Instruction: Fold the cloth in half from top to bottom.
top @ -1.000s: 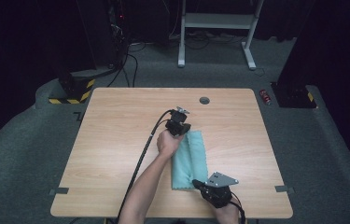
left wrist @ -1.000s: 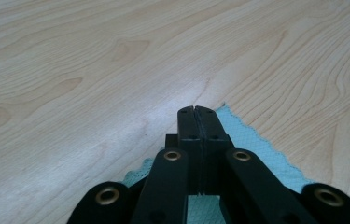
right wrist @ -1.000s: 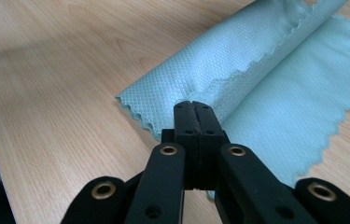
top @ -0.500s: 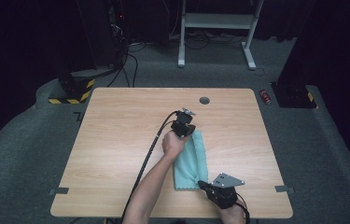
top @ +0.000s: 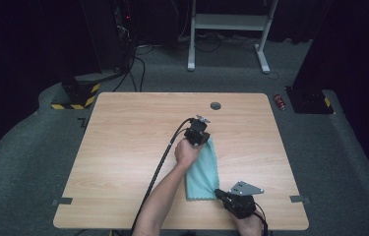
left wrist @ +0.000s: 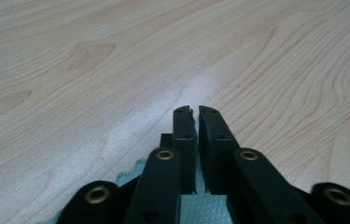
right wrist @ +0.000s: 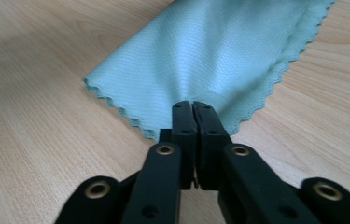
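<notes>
The cloth [top: 202,169] is a pale mint-teal with a fine woven grid texture and a wavy scalloped edge. Table [top: 123,147] is light wood with darker grain swirls. Both claws, left [left wrist: 195,112] and right [right wrist: 192,105], are matte black with little brass rivets. Floor's [top: 34,147] dark grey carpet.

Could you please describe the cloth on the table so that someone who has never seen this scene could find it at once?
Start at the light wooden table and look right of its centre, toward the near edge. There a folded cloth lies flat, running from the left gripper down to the right gripper. It is the one soft thing there: pale teal, with a scalloped edge.
</notes>
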The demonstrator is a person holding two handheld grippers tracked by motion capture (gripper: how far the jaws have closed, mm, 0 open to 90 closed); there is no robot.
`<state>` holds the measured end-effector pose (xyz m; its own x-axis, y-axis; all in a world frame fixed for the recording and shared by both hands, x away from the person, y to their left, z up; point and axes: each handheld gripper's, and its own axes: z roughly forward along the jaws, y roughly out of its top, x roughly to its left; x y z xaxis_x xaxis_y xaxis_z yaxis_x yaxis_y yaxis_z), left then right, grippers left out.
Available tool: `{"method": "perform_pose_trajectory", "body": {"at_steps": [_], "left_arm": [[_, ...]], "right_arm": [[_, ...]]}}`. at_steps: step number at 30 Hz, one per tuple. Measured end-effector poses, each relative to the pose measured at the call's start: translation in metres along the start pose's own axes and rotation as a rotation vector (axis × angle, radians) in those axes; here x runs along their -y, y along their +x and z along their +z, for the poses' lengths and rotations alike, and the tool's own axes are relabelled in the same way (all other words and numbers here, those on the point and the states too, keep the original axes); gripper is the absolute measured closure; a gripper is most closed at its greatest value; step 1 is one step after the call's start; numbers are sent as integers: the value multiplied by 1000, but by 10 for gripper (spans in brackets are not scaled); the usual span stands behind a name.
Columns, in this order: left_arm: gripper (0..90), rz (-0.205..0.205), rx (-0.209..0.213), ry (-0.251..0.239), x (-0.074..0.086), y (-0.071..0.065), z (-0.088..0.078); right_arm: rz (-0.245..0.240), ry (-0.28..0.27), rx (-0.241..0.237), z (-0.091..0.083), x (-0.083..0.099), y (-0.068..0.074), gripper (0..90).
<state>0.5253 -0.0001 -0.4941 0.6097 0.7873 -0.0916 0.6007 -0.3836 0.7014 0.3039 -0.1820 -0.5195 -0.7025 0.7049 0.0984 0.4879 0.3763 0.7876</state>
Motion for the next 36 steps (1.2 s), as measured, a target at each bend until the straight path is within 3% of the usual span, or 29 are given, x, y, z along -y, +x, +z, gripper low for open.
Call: {"method": "perform_pose_trajectory", "body": {"at_steps": [5, 10, 14, 20, 23, 28, 33, 36], "left_arm": [[711, 7, -3, -35, -1, 0, -10], [657, 23, -29, -28, 1, 4, -17], [591, 20, -63, -36, 10, 6, -27], [522, 49, -120, -35, 36, 10, -49], [501, 29, -139, -54, 49, 15, -60], [482, -17, -136, -67, 67, 21, -73], [470, -37, -121, -71, 80, 21, -79], [460, -45, -111, -63, 85, 20, -80]], "right_arm": [[1, -4, 16, -3, -2, -2, 806], [-22, -4, 36, 0, -14, -7, 798], [-16, 0, 58, 9, -31, -24, 798], [24, 14, 81, 33, -62, -52, 788], [60, 16, 92, 47, -78, -65, 775], [94, 56, 127, 75, -99, -81, 745], [135, 78, 141, 95, -104, -92, 747], [153, 95, 130, 102, -104, -97, 817]]}}
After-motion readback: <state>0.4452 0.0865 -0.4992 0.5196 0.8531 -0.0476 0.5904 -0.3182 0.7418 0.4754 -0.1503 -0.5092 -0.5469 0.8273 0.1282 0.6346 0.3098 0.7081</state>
